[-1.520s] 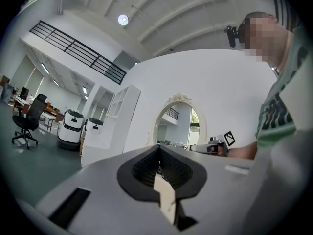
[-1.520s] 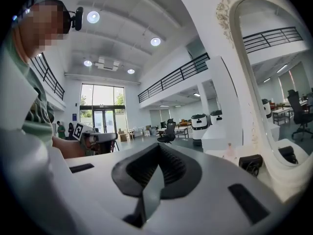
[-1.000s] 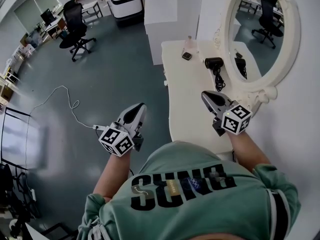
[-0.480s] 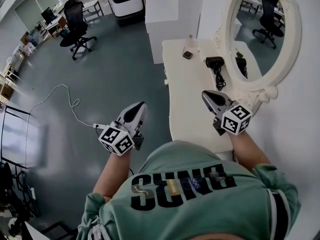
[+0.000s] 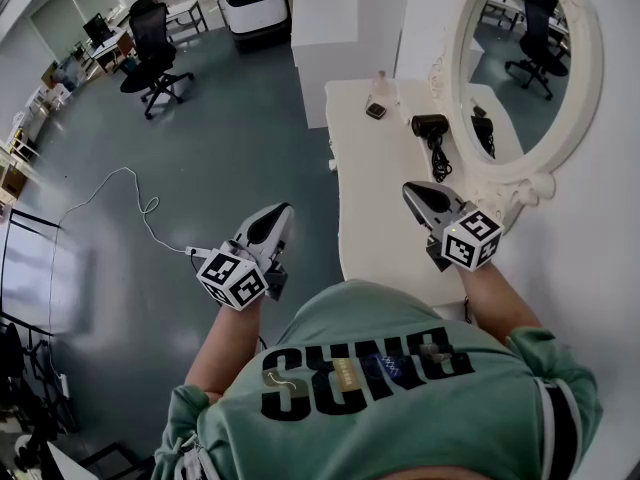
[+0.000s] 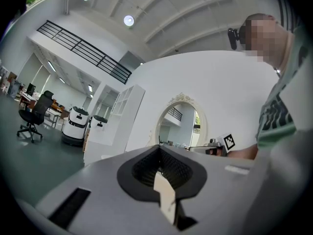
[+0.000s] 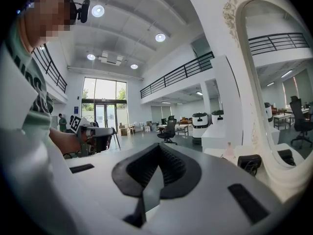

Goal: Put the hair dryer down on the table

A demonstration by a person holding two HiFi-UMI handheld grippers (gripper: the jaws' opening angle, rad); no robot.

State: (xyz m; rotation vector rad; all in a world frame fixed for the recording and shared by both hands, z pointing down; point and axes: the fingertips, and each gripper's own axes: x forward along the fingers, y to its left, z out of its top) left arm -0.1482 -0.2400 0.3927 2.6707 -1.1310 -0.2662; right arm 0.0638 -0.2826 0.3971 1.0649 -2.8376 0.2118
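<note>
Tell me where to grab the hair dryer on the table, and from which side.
Take the hair dryer by its handle, just below the barrel, coming from above on your side with the right tool. It lies flat with the handle and bunched cord seemingly pointing toward you.

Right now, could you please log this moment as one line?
hair dryer: on table, by mirror | left hand-held gripper: shut, empty, over floor | right hand-held gripper: shut, empty, over table
</note>
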